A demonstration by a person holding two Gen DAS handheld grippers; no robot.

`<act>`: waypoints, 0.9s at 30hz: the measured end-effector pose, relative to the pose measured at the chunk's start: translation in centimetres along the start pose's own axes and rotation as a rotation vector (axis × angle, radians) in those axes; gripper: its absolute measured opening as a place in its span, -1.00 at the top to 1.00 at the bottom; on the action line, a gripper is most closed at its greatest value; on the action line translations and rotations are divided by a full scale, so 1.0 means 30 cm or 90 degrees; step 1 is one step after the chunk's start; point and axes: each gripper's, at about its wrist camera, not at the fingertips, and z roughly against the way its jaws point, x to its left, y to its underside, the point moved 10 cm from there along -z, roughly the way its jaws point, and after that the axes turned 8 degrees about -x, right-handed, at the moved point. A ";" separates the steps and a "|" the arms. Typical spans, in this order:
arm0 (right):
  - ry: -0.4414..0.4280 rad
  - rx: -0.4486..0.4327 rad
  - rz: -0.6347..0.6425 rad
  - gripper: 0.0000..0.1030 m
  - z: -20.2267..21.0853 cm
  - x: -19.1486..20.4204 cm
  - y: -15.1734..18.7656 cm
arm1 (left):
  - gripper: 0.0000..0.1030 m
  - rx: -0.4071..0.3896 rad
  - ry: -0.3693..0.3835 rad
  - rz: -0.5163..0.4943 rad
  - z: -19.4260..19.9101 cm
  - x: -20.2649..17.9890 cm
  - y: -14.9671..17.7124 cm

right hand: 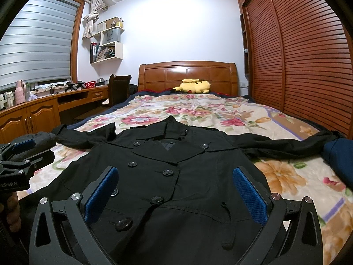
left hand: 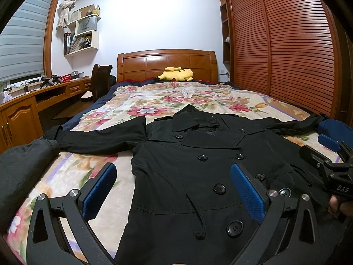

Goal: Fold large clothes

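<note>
the folding has not begun, as far as can be judged: the black coat (left hand: 198,165) lies front-up and spread flat on the near part of the bed (left hand: 198,95), collar toward the far headboard, both sleeves stretched out left and right, so every fold is still to do. the left gripper (left hand: 174,190) and the right gripper (right hand: 176,192) hover above the coat's lower front, jaws wide apart, holding nothing. the coat looks like thin matte woven cloth with round glossy buttons and broad lapels; the floral blanket (right hand: 275,176) beneath seems plush and soft.
</note>
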 end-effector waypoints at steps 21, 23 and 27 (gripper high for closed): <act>0.000 0.000 0.000 -1.00 0.000 0.000 0.000 | -1.00 -0.001 0.000 -0.001 0.015 0.017 -0.005; 0.000 -0.001 -0.001 -1.00 0.001 0.000 0.000 | -1.00 -0.002 0.000 0.000 0.014 0.015 -0.004; 0.000 0.000 -0.001 -1.00 0.001 0.000 0.000 | -1.00 -0.002 0.000 0.000 0.015 0.017 -0.005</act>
